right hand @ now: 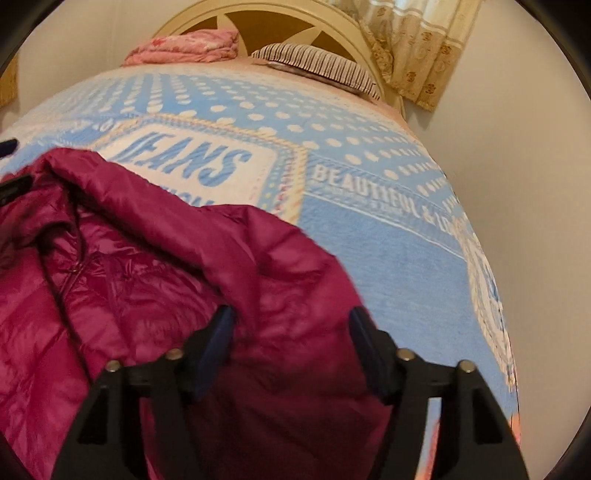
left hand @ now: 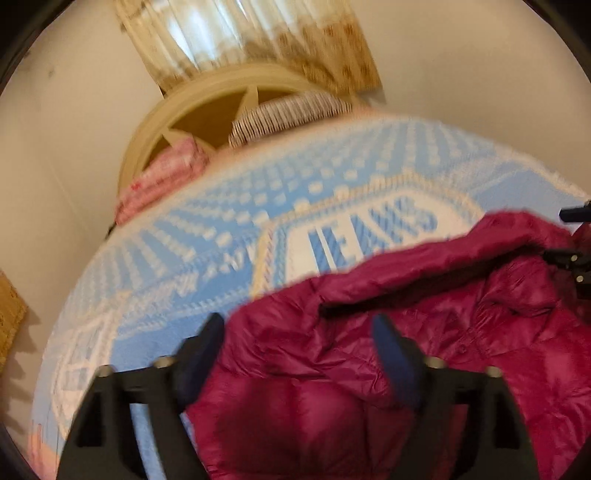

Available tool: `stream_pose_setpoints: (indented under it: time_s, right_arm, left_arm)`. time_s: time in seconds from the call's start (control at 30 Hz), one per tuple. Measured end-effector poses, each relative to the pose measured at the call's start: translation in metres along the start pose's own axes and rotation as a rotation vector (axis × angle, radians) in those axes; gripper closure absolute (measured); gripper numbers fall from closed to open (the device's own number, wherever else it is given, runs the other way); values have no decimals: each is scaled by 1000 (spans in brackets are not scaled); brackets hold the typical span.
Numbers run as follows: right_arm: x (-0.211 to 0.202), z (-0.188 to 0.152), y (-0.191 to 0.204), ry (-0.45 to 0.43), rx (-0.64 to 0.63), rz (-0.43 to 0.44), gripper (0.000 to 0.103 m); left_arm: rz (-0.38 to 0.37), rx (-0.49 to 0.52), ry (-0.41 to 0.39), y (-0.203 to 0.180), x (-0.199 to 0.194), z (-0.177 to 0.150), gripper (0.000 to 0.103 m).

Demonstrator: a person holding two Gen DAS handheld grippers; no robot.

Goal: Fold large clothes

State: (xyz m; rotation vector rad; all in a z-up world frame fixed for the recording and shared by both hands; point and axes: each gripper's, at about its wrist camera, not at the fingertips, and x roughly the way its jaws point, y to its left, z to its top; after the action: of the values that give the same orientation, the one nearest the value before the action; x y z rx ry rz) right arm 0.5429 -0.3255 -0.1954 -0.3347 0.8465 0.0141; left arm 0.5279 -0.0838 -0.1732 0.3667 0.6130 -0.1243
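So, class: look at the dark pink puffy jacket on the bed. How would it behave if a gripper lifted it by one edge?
The jacket would probably flop and drape, since it already lies in soft folds on the blanket. Its puffy quilting suggests it is light for its bulk. The shiny fabric looks slippery, so a shallow pinch might slide off.

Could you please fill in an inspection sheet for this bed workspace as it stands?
Surface: bed with a blue and white blanket printed JEANS, spread flat.
Job's things: magenta puffer jacket lying rumpled on the near part of the blanket, not yet neatly folded.
Clutter: folded pink bedding and striped pillow at the headboard end.
Grippers: left gripper open above the jacket; right gripper open above the jacket; neither grips fabric.
Cables: nothing seen.
Surroundings: cream headboard, patterned curtain, plain wall.
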Motion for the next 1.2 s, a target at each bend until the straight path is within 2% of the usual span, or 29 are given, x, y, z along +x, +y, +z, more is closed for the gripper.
stream_pose_setpoints:
  time_s: [0.1,0.2,0.33,0.43,0.5,0.6,0.73,0.93,1.2]
  right_arm:
    - [-16,-3,-17,3,24,8,35]
    - [-31,4,-28,-23,81,13,35]
    - [-28,35,-30,-51,235,45,34]
    - [-15,59,-20,-65,333,62,34]
    - [-3,72,-10,-61,390,119,34]
    - [14,79,11,-43,386,139,33]
    - [35,61,30,5,385,169,33]
    - [44,39,34,2,349,151,33]
    - [51,35,41,-4,333,128,32]
  left_arm:
    - [-2,-34,-46,17,-17,10,14]
    - [71,-79,-56,28,-8,30,11]
    - [131,-215,16,38,34,56,11]
    - [153,-263,79,34,59,62,11]
    - [164,-240,106,23,71,60,11]
    - [144,-214,135,11,82,48,11]
    - [131,-194,187,-1,96,23,11]
    - [135,-193,193,-7,103,10,11]
    - [151,-161,220,-14,111,3,9]
